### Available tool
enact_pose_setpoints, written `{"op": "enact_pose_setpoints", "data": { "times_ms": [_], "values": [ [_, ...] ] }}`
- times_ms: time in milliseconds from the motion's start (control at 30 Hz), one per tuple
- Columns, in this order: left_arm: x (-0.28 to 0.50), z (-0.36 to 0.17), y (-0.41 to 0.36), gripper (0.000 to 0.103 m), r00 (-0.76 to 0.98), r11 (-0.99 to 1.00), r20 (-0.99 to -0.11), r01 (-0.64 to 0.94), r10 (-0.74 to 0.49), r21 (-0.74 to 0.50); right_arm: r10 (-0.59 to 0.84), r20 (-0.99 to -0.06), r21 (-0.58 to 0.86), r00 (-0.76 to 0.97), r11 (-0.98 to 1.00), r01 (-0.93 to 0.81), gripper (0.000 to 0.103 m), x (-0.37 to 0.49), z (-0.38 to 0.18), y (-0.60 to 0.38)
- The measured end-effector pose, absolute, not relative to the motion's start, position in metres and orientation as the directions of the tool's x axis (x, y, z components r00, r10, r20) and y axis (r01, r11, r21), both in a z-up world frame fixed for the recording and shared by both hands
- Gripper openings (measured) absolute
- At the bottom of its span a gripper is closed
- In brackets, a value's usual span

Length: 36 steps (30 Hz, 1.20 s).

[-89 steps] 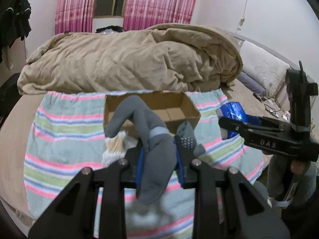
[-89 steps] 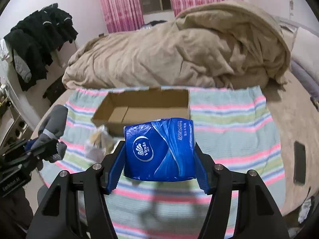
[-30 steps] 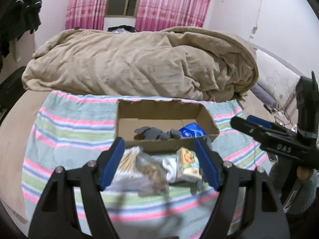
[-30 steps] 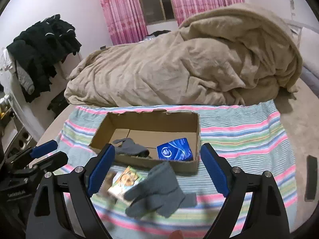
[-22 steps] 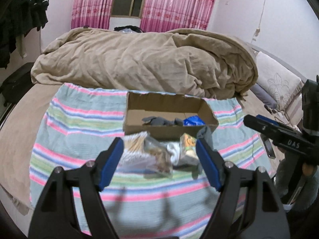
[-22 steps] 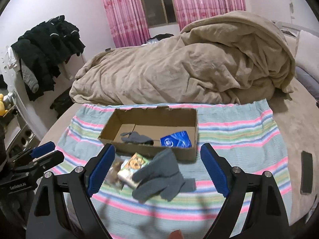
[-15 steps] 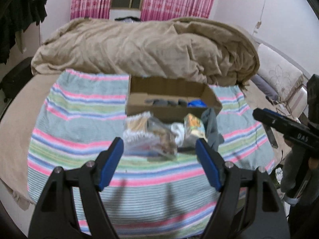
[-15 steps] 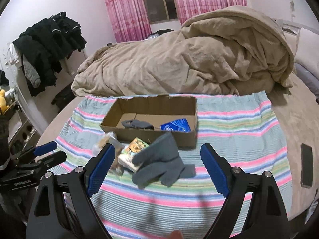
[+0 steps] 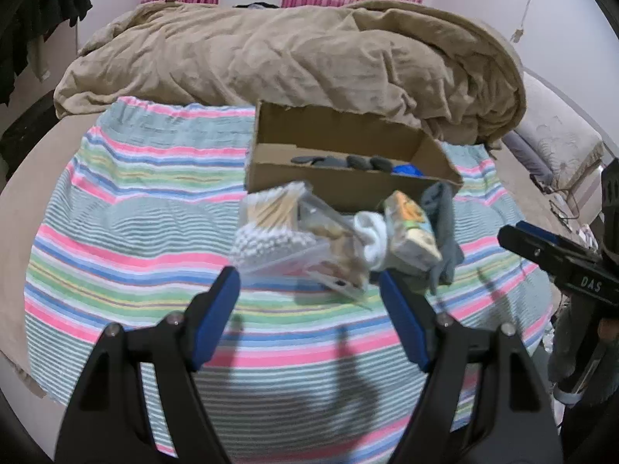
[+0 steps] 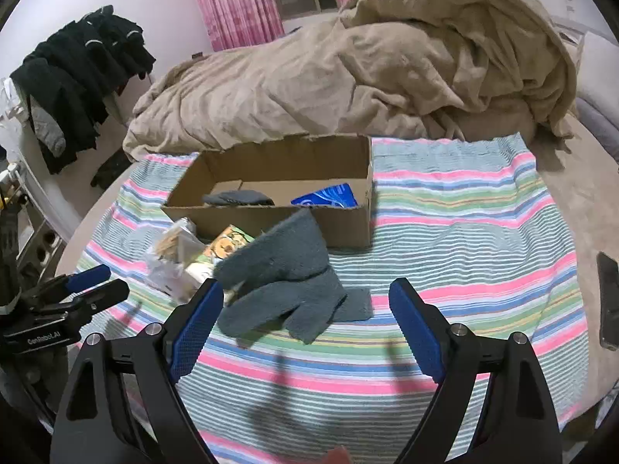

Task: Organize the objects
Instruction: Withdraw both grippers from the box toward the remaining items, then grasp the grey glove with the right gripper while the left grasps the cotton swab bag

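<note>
Striped towel [image 10: 464, 239] right of cardboard box [image 10: 348, 228]

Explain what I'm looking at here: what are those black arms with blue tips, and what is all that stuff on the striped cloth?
These are two handheld tools, no robot: a person holds one claw in each hand, each carrying a wide-angle camera looking along its fingers. One picture is from the left claw, the other from the right claw. Both are open and hold nothing. On the striped blanket stands an open brown cardboard box containing a grey glove and a blue tissue pack. In front lie a second grey glove, a clear bag of cotton swabs and a small colourful packet.
</note>
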<state>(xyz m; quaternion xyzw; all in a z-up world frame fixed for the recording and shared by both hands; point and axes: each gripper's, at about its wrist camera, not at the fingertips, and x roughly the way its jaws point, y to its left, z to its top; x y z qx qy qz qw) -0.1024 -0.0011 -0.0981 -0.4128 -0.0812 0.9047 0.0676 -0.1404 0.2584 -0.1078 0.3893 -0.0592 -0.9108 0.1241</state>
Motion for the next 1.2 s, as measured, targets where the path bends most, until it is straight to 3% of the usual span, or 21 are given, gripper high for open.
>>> {"op": "enact_pose_setpoints", "data": {
  "times_ms": [300, 533, 733, 1000, 1200],
  "values": [
    [-0.127, -0.113, -0.017, 0.076, -0.649, -0.983, -0.745, -0.024, 0.154, -0.181, -0.268, -0.731, 0.219, -0.627, -0.963, 0.156, 0.089, -0.17, -0.137, 0.258],
    [-0.166, -0.123, -0.023, 0.076, -0.656, -0.989, -0.745, -0.02, 0.122, -0.144, -0.293, -0.744, 0.243, -0.6, -0.956, 0.165, 0.078, -0.19, -0.156, 0.255],
    [-0.184, -0.143, -0.026, 0.075, -0.609, -0.974, -0.766, -0.046, 0.205, -0.224, -0.317, -0.745, 0.261, -0.586, -0.948, 0.182, 0.077, -0.2, -0.169, 0.249],
    [-0.18, -0.151, -0.026, 0.048, -0.598, -0.964, -0.765, -0.05, 0.239, -0.263, -0.379, -0.729, 0.314, -0.57, -0.925, 0.214, 0.052, -0.205, -0.176, 0.245],
    [-0.165, -0.139, -0.029, 0.046, -0.62, -0.967, -0.753, -0.035, 0.219, -0.253, -0.385, -0.718, 0.322, -0.579, -0.922, 0.214, 0.043, -0.195, -0.17, 0.249]
  ]
}}
